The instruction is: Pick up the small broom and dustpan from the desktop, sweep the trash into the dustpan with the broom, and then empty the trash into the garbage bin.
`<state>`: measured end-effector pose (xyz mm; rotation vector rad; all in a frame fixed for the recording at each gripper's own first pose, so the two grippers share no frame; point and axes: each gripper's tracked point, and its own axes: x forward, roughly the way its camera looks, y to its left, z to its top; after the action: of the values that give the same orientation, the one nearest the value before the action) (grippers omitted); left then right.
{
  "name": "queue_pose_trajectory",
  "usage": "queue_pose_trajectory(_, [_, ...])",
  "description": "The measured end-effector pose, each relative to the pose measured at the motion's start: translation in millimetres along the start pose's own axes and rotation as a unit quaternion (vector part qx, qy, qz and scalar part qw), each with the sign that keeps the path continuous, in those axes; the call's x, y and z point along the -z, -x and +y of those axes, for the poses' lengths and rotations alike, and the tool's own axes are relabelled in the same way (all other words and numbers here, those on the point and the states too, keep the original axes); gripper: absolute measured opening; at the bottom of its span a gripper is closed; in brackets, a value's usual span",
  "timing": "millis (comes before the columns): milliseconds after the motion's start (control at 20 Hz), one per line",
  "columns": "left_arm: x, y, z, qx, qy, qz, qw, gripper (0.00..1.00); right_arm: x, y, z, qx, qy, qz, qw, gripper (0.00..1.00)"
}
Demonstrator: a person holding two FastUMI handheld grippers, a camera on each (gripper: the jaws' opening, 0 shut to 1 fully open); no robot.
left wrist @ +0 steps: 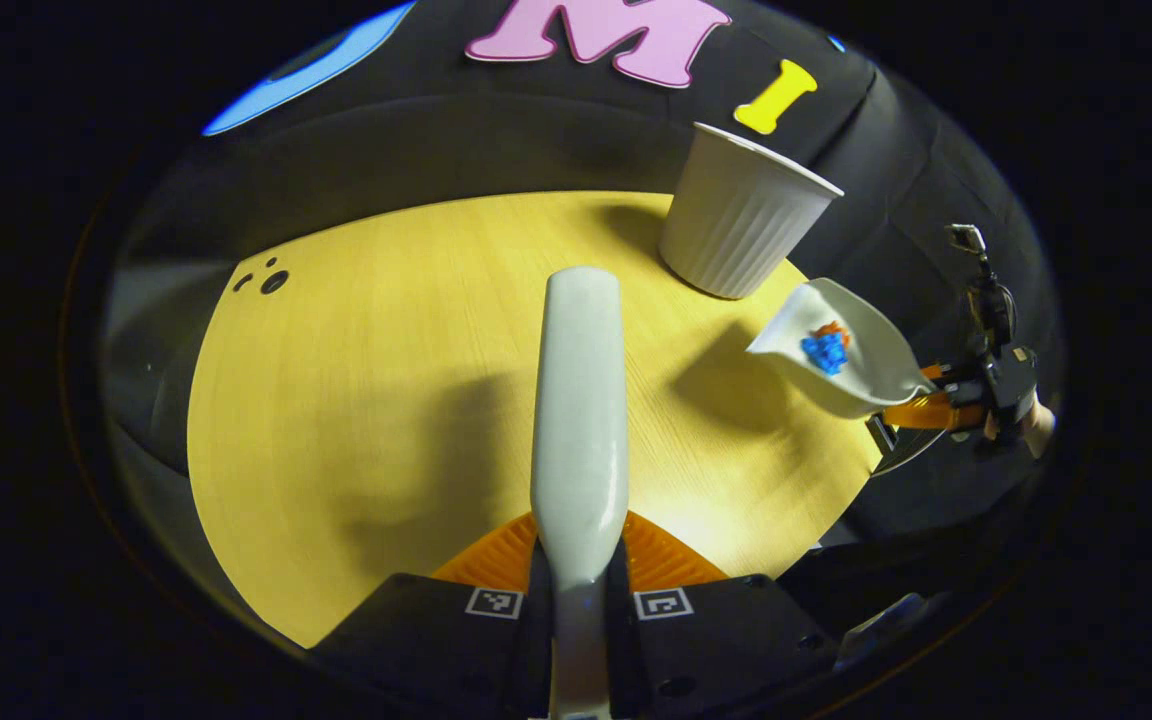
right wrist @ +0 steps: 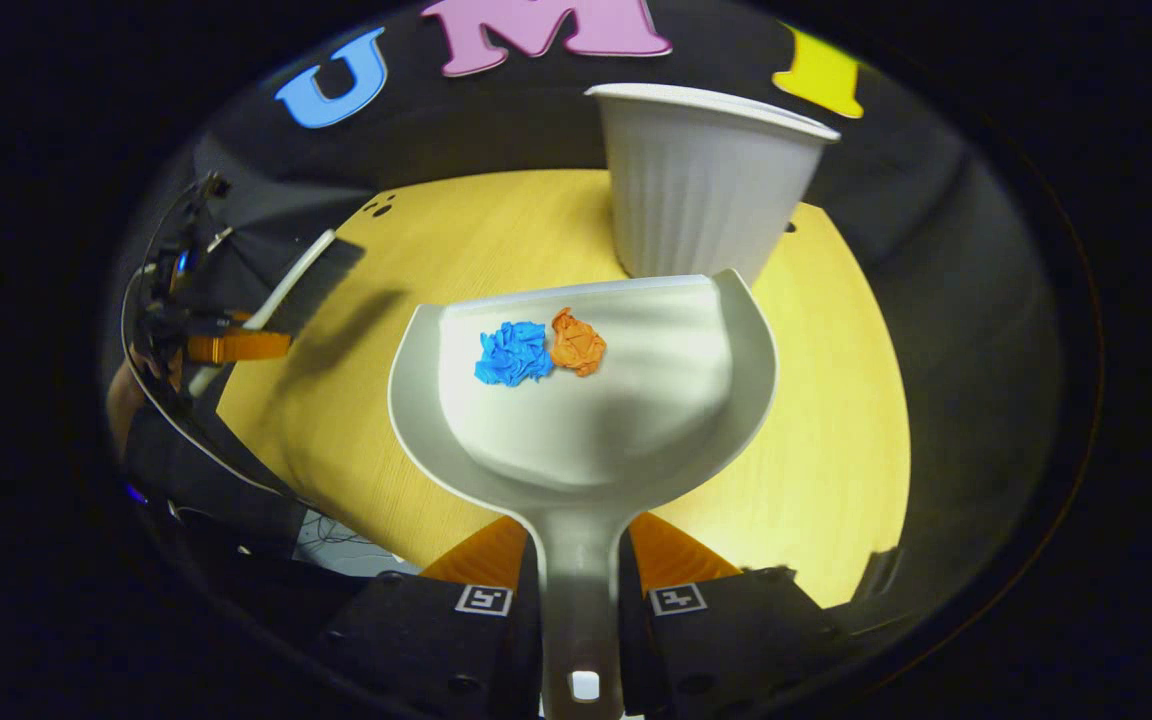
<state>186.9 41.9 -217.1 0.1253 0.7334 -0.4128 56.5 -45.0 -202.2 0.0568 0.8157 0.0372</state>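
- Above the round wooden table [right wrist: 836, 400], the right gripper [right wrist: 581, 560] has its two fingers closed tight on the handle of the dustpan [right wrist: 586, 440]. The pan is lifted in the air, just in front of the white bin [right wrist: 706, 190].
- Inside the pan lie a blue paper ball [right wrist: 513, 353] and an orange paper ball [right wrist: 577, 341], touching each other, near the open front lip.
- Risk, as I judge it: the balls are light and sit close to the lip. If the pan tips forward before its lip is over the bin's mouth, they can roll out and fall on the table.
- Another risk: the lip may knock the bin's rim. The bin looks thin and light, so it could tip over or slide.
- The left gripper [left wrist: 581, 575] clamps the handle of the broom [left wrist: 581, 400], which points out over the table. If this hand swings toward the bin, the broom could hit it or the pan.
- The table top is pale yellow wood with a smooth grain, and it has a few small dark holes [left wrist: 266, 280] near the far edge.
- Behind the table hangs a black cloth wall [left wrist: 496, 130]; the room around is dark.
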Motion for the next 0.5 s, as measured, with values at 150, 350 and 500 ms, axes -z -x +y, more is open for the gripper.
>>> queue_pose_trajectory(150, [13.4,19.8,4.0,0.006,0.017,-0.005,1.000,0.26,-14.8,5.3,1.4,0.018,-0.046,-0.018,0.999,0.35])
queue_pose_trajectory(350, [29.5,29.8,8.7,0.008,0.039,0.001,0.999,0.26,-32.9,15.7,-1.3,0.012,-0.089,-0.051,0.995,0.31])
queue_pose_trajectory(500, [28.5,33.4,13.9,0.004,0.043,0.000,0.999,0.26,-52.6,22.3,-14.8,0.028,-0.075,-0.070,0.994,0.35])
